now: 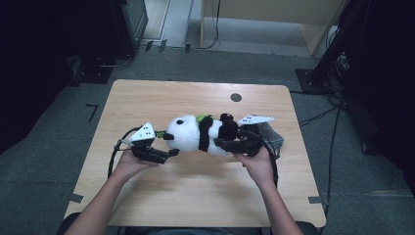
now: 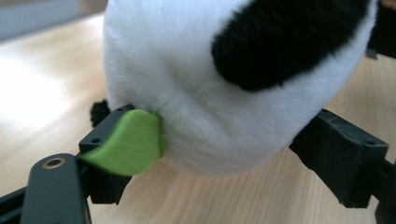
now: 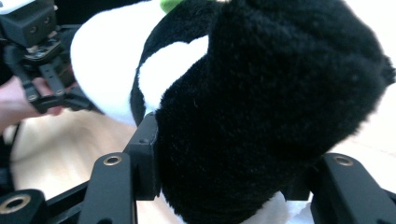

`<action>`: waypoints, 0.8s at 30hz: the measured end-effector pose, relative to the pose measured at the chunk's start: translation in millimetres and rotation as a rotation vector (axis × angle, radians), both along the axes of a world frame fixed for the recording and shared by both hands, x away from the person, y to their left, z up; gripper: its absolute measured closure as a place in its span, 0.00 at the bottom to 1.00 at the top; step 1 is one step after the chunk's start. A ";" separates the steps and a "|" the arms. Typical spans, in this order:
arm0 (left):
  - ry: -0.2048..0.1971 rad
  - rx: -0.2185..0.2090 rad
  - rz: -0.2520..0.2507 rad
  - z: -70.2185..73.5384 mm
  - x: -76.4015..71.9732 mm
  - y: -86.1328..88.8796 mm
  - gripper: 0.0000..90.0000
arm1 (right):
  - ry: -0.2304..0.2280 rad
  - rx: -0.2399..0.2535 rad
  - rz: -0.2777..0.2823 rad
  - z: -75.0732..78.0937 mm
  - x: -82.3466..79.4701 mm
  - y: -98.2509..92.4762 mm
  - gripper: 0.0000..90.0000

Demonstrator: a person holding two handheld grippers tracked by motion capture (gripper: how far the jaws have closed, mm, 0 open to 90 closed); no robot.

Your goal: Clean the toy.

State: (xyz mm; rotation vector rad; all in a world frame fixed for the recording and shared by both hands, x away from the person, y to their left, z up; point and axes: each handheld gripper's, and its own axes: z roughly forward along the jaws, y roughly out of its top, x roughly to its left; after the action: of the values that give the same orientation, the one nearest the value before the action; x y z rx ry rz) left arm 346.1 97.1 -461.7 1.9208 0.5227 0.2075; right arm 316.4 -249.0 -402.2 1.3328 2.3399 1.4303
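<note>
While right gripper [image 1: 230,143] clamps toy panda [image 1: 198,133] by black leg, left gripper [image 1: 169,145] jaws open around head, over table [image 1: 195,196].

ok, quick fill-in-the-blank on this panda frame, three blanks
1. The plush panda lies on a ____ table.
2. The right hand-held gripper is clamped on the panda's ____ end.
3. The felt piece beside the left hand-held gripper is ____ in colour.

Missing words: wooden; black; green
</note>
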 end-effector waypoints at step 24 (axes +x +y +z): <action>0.191 0.057 0.043 -3.6 3.7 -5.3 0.55 | 0.052 -0.028 0.028 -5.1 2.1 8.1 0.47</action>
State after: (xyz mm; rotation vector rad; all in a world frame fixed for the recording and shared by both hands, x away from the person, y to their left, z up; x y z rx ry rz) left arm 349.8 91.8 -465.2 1.9971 0.6914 0.0672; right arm 318.6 -240.9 -407.3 1.3521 2.4111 1.3818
